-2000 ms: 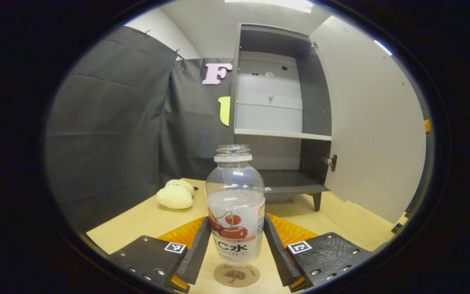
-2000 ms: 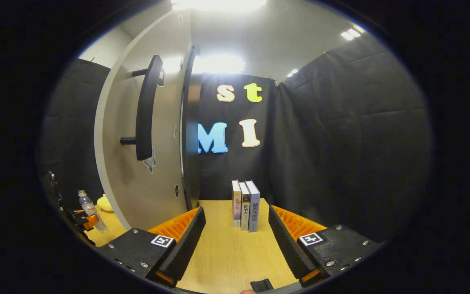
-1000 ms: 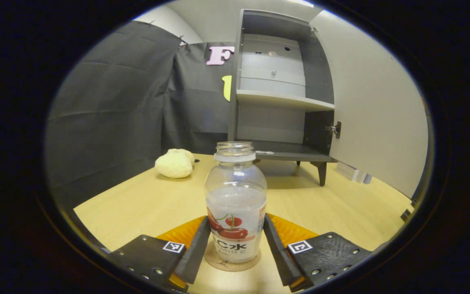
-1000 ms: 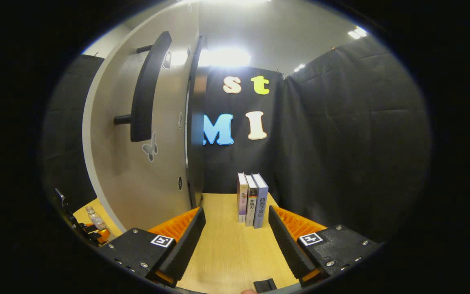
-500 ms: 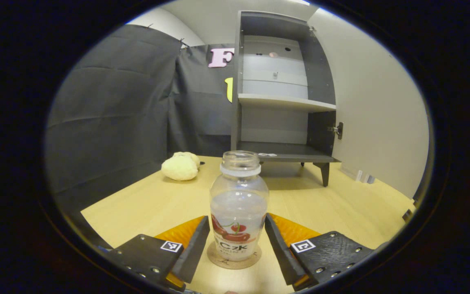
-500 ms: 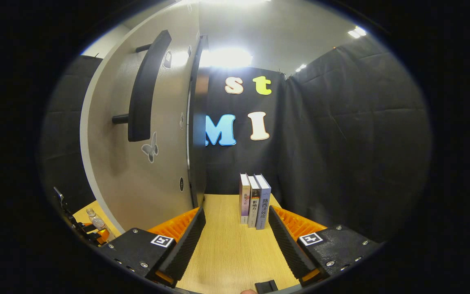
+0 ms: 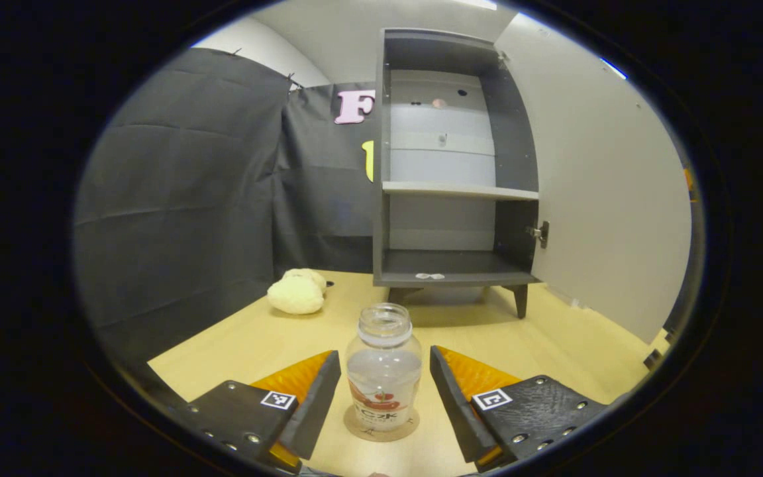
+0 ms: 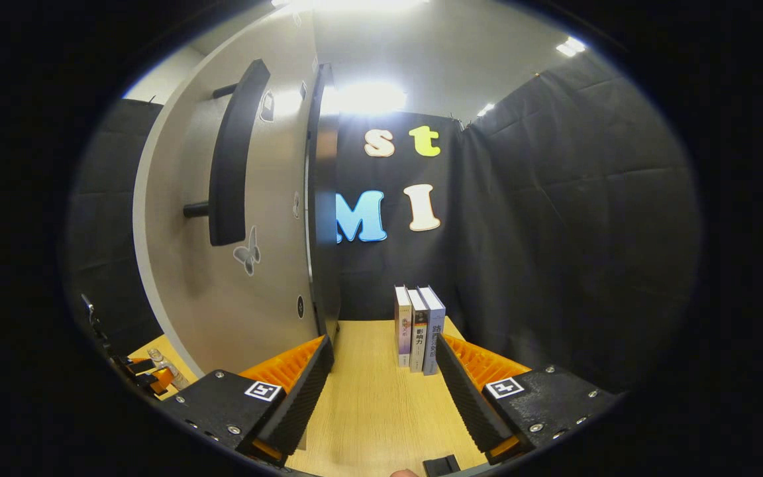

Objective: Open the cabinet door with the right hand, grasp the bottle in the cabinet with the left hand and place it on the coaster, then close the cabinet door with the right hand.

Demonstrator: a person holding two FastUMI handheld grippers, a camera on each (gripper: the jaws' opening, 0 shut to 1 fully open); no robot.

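- Left gripper (image 7: 381, 391): jaws spread wide, clear of the bottle (image 7: 383, 368) on both sides, so it grips nothing.
- The bottle stands upright on the coaster (image 7: 381, 424), near the desk's (image 7: 236, 344) front edge; placement looks done.
- Right gripper (image 8: 381, 391): jaws apart, empty, just beside the cabinet door (image 8: 269, 265), probably waiting to push it.
- The door is wide open; the cabinet (image 7: 451, 165) stands at the desk's far edge.

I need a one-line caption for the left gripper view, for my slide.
Open left gripper behind the bottle standing on its coaster, with the cabinet door open.
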